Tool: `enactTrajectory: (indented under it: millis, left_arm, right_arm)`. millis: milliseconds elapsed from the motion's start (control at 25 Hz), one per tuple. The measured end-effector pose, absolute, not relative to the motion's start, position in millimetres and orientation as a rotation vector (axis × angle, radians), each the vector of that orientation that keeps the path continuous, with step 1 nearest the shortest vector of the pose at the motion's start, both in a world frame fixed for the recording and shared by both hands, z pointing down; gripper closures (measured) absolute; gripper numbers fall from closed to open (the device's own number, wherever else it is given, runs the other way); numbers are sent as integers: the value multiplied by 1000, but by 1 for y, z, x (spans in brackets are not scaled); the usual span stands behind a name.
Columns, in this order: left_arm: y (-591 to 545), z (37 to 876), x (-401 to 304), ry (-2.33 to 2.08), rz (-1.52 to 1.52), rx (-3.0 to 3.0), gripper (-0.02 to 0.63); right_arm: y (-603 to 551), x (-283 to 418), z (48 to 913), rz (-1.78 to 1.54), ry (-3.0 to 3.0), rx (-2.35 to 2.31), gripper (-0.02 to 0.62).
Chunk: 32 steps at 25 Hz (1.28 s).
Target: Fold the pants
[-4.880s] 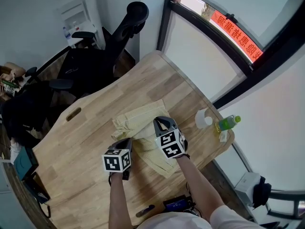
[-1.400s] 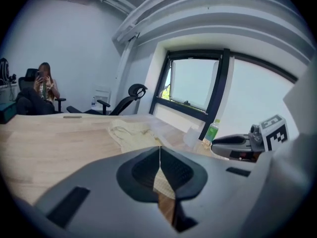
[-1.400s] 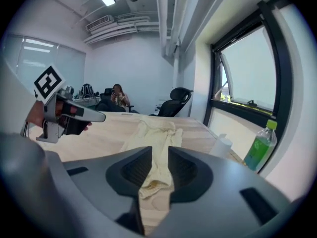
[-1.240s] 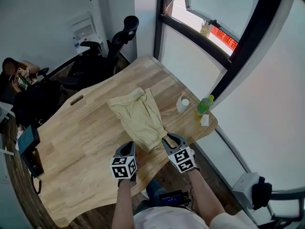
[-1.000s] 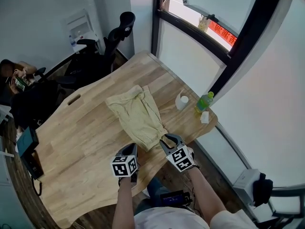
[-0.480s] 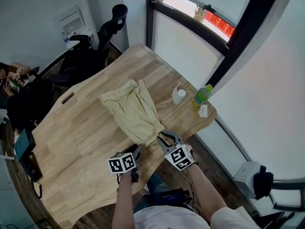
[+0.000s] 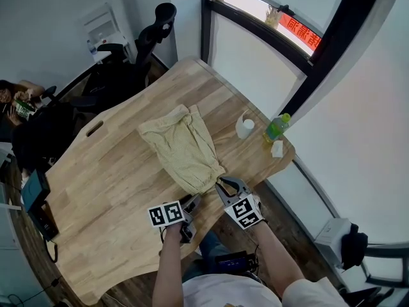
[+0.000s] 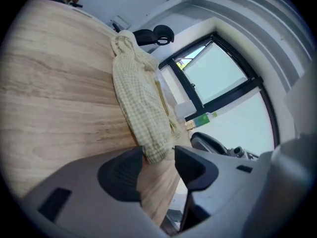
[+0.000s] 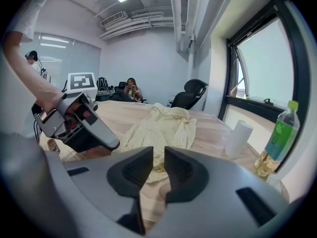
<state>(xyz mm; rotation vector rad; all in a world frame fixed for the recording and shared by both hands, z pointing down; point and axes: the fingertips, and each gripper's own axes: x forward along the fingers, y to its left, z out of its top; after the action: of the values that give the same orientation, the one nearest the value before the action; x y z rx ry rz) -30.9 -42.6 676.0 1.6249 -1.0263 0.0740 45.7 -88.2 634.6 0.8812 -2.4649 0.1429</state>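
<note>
The pale yellow checked pants (image 7: 182, 149) lie stretched out on the wooden table (image 7: 115, 171), waist far, leg hems at the near edge. My left gripper (image 7: 192, 203) sits at the hem's left corner. Its jaws have just been opening, and the hem tip (image 8: 156, 152) lies loose between them. My right gripper (image 7: 223, 185) is at the hem's right corner. Its jaws have just been closing to a narrow gap, with the cloth edge (image 9: 159, 168) at the tips and bare pad faces showing. In the right gripper view the left gripper (image 9: 79, 123) is at the left.
A white paper roll (image 7: 245, 126), a green bottle (image 7: 276, 128) and a small white scrap (image 7: 277, 149) stand near the table's right corner by the window. Black office chairs (image 7: 140, 50) are beyond the far edge. A dark device (image 7: 35, 194) sits at the left edge.
The pants, bunched mid-table at first, now lie pulled long toward the near edge. Over the last second the left gripper rolled, dipped toward the hem and opened; the right gripper stayed put.
</note>
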Motion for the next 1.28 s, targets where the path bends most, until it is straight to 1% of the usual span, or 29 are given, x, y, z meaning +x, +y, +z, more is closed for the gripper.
enactTrajectory:
  millis: [120, 240, 280, 400, 440, 480, 560, 680, 800, 960, 1120, 1280]
  left_arm:
    - [-40, 677, -28, -982, -8, 1566, 388]
    - [-43, 680, -32, -977, -79, 1511, 388]
    - [-44, 681, -32, -971, -93, 1505, 399]
    - [-49, 681, -30, -944, -116, 1501, 404]
    - [-50, 682, -30, -943, -121, 1490, 421]
    - [-51, 684, -31, -946, -129, 1473, 468]
    - [-52, 687, -33, -952, -150, 1439, 525]
    - [-53, 687, -35, -938, -194, 1406, 552]
    - [-54, 680, -36, -917, -240, 1394, 561]
    - [-60, 661, -38, -879, -336, 1386, 565]
    - [-65, 646, -47, -849, -421, 1369, 566]
    - [-65, 635, -55, -798, -537, 1321, 566]
  right_arm:
    - [-88, 49, 640, 186, -2454, 886, 523]
    - [-87, 48, 644, 212, -2456, 876, 518]
    - [-86, 47, 645, 215, -2455, 871, 517]
    - [-85, 48, 649, 241, -2456, 873, 509]
    - [-85, 48, 648, 252, -2460, 876, 506]
    - [-86, 49, 647, 258, -2465, 877, 503]
    - [-86, 48, 645, 252, -2476, 871, 494]
    - [-82, 48, 640, 229, -2493, 863, 480]
    - [-75, 44, 638, 199, -2509, 817, 434]
    - [-63, 31, 633, 61, -2532, 709, 360]
    - [-57, 14, 636, -159, -2476, 591, 336]
    - [-58, 3, 652, -411, -2339, 485, 334]
